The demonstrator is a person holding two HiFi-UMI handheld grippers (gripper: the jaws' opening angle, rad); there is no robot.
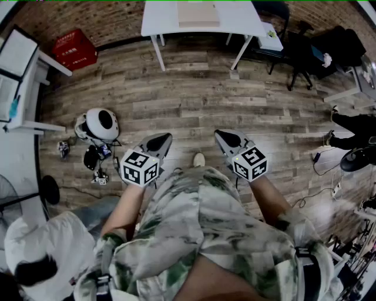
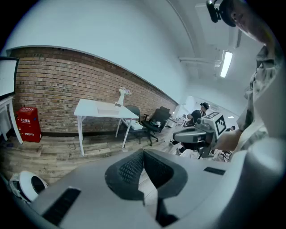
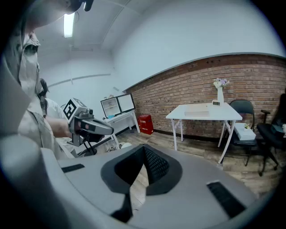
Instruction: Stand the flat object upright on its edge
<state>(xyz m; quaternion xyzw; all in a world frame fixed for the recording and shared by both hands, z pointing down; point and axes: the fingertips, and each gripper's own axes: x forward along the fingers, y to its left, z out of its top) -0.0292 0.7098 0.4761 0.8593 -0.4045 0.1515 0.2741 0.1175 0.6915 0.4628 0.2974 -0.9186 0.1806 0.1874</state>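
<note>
A flat beige board (image 1: 198,13) lies on the white table (image 1: 235,23) at the far end of the room, well away from me. It also shows as a pale slab (image 3: 197,112) on that table in the right gripper view. My left gripper (image 1: 161,140) and right gripper (image 1: 226,138) hang side by side over the wooden floor, in front of the person's body. Both are shut with nothing between the jaws. In the left gripper view its own jaws (image 2: 144,154) meet, and the right gripper (image 2: 187,134) shows alongside. The right gripper's own jaws (image 3: 144,152) meet too.
A red box (image 1: 75,49) stands by the brick wall at left. A white desk (image 1: 23,76) lines the left side, and black office chairs (image 1: 299,53) stand right of the table. A white round device (image 1: 100,124) with small parts lies on the floor. A person in white (image 1: 41,253) is at lower left.
</note>
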